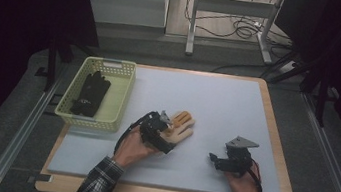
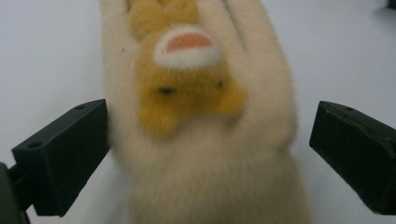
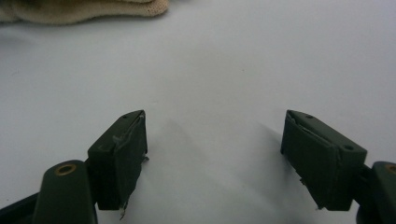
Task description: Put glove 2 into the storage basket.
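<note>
Left claw [image 2: 205, 154] wide open, straddling the cream glove [image 1: 180, 127] mid-worktop | right claw [image 1: 214, 159] open too, idle at near right | step: grab looks about to happen | next: probably pinch, lift toward basket [image 1: 120, 100] far left

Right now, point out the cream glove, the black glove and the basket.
cream glove [image 2: 205, 154], left gripper view, on the fuzzy palm below the bear patch.
black glove [image 1: 90, 94], high view, on its middle, inside the basket.
basket [image 1: 124, 100], high view, on its right wall.
</note>
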`<control>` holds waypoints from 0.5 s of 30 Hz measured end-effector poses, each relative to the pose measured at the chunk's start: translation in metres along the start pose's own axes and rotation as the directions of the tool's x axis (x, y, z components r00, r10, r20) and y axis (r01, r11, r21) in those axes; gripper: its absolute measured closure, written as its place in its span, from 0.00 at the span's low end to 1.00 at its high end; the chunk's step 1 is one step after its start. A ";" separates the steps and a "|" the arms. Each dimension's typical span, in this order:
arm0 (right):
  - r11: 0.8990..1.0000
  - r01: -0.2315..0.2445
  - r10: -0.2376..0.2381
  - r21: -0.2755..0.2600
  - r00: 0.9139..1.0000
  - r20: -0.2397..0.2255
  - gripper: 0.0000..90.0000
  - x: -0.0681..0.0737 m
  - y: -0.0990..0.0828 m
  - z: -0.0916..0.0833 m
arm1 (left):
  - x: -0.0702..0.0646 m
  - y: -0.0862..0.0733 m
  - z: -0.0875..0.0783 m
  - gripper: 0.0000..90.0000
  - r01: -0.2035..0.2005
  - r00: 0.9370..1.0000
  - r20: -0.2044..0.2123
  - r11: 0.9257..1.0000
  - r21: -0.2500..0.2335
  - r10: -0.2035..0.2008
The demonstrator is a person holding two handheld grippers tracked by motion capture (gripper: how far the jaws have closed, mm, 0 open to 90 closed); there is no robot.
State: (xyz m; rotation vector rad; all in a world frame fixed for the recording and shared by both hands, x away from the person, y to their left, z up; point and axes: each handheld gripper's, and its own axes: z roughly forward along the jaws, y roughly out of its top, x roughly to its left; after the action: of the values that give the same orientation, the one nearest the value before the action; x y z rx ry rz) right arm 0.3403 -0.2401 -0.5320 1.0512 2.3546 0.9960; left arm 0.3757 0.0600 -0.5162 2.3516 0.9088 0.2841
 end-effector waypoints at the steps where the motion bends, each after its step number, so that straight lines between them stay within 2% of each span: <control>1: 1.000 0.000 0.000 0.000 1.000 0.000 0.25 0.000 0.000 0.000 | 0.001 0.001 0.003 0.00 -0.004 1.000 -0.006 1.000 0.009 0.004; 5: 1.000 0.000 0.000 0.000 1.000 0.000 0.25 0.000 0.000 0.000 | 0.001 0.004 0.018 0.00 -0.018 1.000 -0.012 0.998 0.057 0.019; 7: 1.000 0.000 0.000 0.000 1.000 0.000 0.25 0.000 0.000 0.000 | 0.003 0.004 0.019 0.02 0.000 1.000 0.016 0.998 0.056 -0.001; 8: 1.000 0.000 0.000 0.000 1.000 -0.001 0.25 0.000 0.000 0.000 | 0.003 0.004 0.018 0.08 0.001 1.000 0.021 0.999 0.054 -0.002; 9: 1.000 0.000 0.000 0.000 1.000 0.000 0.25 0.000 0.000 0.000 | 0.002 0.004 0.016 0.18 -0.003 1.000 0.025 0.999 0.050 0.002; 10: 1.000 0.000 0.000 0.000 1.000 0.000 0.25 0.000 0.000 0.000 | 0.002 0.004 0.014 0.18 -0.006 1.000 0.026 0.999 0.046 0.005; 12: 1.000 0.000 0.000 0.000 1.000 -0.001 0.25 0.000 0.000 0.000 | 0.002 0.004 0.011 0.34 0.007 1.000 0.021 0.999 0.047 -0.008; 15: 1.000 0.000 0.000 0.001 1.000 0.000 0.25 0.000 0.000 0.000 | 0.002 0.005 0.008 0.51 0.018 1.000 0.017 0.998 0.053 -0.019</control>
State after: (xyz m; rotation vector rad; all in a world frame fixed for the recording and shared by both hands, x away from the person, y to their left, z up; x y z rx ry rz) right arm 0.3403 -0.2401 -0.5321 1.0513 2.3555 0.9956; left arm 0.3827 0.0552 -0.5197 2.3890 0.9399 0.2337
